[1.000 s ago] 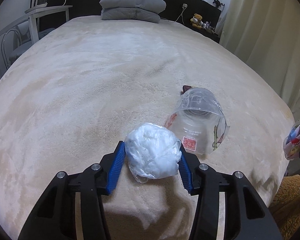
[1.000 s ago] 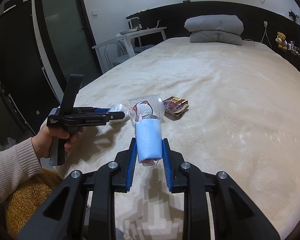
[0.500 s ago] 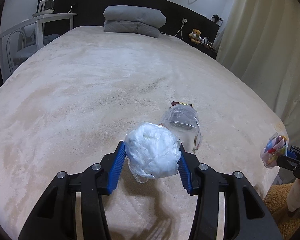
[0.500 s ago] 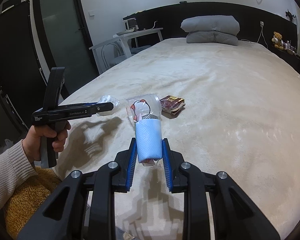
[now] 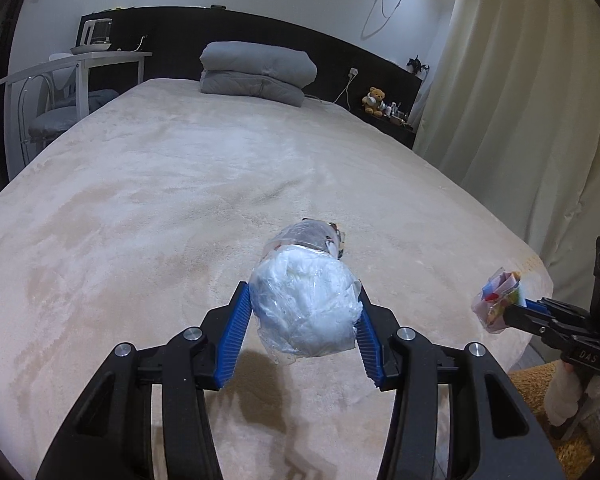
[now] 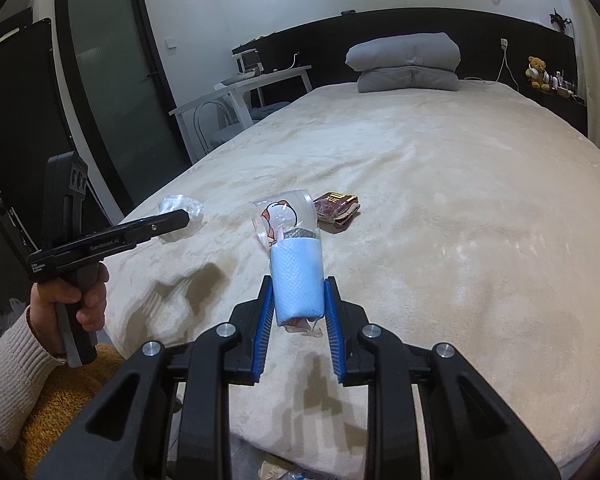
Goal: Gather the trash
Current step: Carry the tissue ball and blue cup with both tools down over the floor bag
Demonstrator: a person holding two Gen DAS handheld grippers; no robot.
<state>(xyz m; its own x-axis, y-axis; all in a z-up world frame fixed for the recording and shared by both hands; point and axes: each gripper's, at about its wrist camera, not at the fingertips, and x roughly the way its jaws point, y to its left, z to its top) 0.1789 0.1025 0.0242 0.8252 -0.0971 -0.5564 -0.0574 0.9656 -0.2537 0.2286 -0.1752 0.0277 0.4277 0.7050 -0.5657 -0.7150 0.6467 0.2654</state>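
In the left wrist view my left gripper (image 5: 302,290) is shut on a crumpled ball of white plastic (image 5: 306,308), held above the beige bed (image 5: 140,200). A clear plastic cup (image 5: 306,236) lies on its side just behind the ball. My right gripper (image 6: 299,281) is shut on a pale blue wrapper (image 6: 298,284) near the bed's foot edge. From the left wrist view that wrapper (image 5: 498,300) looks colourful. Beyond it in the right wrist view lie the cup (image 6: 284,216) and a brown snack wrapper (image 6: 336,210). The left gripper (image 6: 180,218) hangs to the left with the ball (image 6: 178,204).
A folded grey quilt (image 5: 256,70) lies at the headboard. A white desk and chair (image 5: 60,84) stand at the left, curtains (image 5: 520,100) at the right. A dark glass door (image 6: 112,80) is beside the bed. A person's hand and sleeve (image 6: 16,364) hold the left gripper over an orange-brown fuzzy surface (image 6: 72,404).
My left gripper has lifted and drawn back with the white ball, so the cup now sits behind it. The right gripper has drifted only slightly, still holding the wrapper.
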